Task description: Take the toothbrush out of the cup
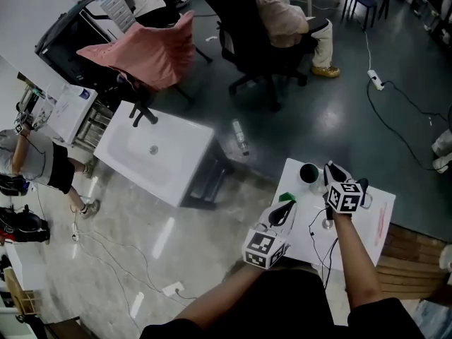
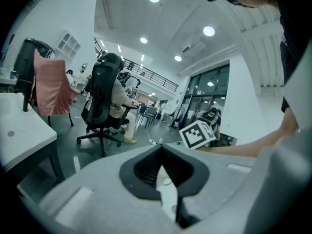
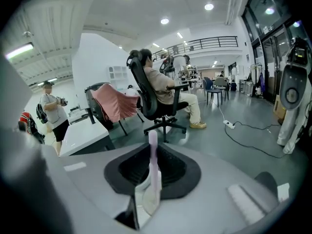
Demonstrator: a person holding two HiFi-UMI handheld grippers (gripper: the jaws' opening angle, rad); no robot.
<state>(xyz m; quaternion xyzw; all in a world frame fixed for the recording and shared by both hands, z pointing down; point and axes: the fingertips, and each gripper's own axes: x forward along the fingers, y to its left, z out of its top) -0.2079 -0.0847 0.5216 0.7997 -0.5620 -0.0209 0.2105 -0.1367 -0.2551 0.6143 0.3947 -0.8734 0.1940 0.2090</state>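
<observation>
Two grippers hang over a white table (image 1: 371,221). The right gripper (image 3: 152,149) pinches the toothbrush (image 3: 154,167): the pale pink handle stands upright between the pads, its top poking above the jaw tips (the lower end is too blurred to read). In the head view this gripper sits just right of the dark cup (image 1: 308,173), which stands near the table's far edge. The toothbrush is too small to make out there, so I cannot tell whether it is clear of the cup. The left gripper (image 2: 162,149) has its jaws pressed together with nothing between them, nearer the person and left of the cup. Across the floor, someone sits in a black chair (image 1: 247,41).
</observation>
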